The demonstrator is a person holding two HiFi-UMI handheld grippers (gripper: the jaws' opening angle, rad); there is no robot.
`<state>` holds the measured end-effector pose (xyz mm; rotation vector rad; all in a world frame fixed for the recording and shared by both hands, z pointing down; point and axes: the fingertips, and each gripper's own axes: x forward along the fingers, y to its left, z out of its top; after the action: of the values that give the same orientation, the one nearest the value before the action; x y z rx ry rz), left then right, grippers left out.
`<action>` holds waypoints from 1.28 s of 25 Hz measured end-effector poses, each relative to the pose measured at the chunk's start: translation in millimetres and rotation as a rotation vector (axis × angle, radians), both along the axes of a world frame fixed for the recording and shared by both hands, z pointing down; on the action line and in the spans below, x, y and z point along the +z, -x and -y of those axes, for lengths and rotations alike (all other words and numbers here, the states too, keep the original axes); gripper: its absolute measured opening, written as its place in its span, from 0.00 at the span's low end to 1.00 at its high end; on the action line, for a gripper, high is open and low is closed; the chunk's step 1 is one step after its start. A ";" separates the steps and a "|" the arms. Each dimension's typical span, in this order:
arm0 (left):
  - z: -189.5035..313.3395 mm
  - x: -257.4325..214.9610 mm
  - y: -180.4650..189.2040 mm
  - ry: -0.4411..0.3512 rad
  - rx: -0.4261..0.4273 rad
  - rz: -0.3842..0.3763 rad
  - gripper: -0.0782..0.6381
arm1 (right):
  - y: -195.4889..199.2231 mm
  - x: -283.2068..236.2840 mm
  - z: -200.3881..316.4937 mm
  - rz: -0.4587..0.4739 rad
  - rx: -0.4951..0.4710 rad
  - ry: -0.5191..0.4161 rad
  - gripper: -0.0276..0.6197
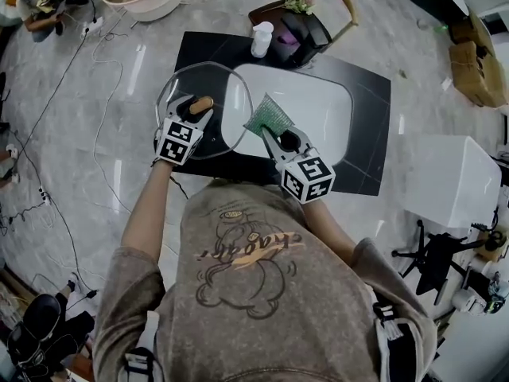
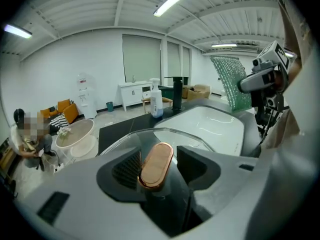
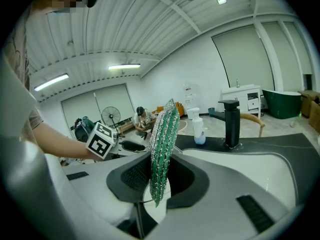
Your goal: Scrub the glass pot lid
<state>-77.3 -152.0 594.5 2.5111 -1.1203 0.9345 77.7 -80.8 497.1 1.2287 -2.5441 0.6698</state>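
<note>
Lying at the sink's [image 1: 318, 110] left edge, the glass pot lid [image 1: 181, 86] presents its copper handle [image 2: 156, 165], long axis near-to-far, between the left gripper's [image 1: 194, 111] wide-apart jaws (not clamped), with the right gripper [image 1: 270, 132] pinching a green scouring pad [image 3: 162, 144] just right.

Both arms reach forward. The left gripper [image 1: 193, 111] has its jaws wide apart. The right gripper [image 1: 267, 133] pinches a green scrubber [image 1: 269, 116].

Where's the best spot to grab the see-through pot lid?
By the copper-coloured oval knob atop the clear glass pot lid, from above, one jaw on each long side. The knob sticks up and is narrow; the glass is wide and smooth. The left gripper straddles it, open.
</note>
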 end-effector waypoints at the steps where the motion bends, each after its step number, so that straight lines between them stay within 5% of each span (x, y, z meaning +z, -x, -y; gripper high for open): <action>1: 0.8 2.4 0.0 0.006 0.003 0.006 0.42 | -0.3 2.2 -1.1 0.001 0.001 0.009 0.18; 8: 5.8 5.2 -1.6 0.031 0.046 0.004 0.41 | 10.0 21.4 -8.2 0.008 -0.042 0.078 0.18; 24: 2.9 6.8 -5.8 0.094 0.109 0.016 0.39 | 94.6 112.7 -39.4 -0.041 -0.421 0.470 0.18; 32: 3.3 7.2 -4.8 0.099 0.111 0.027 0.39 | 127.6 130.7 -36.6 0.048 -0.458 0.633 0.18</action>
<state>-72.5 -155.3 601.7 2.5084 -0.9266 1.0294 -49.9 -44.2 627.9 0.4101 -2.2369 1.2487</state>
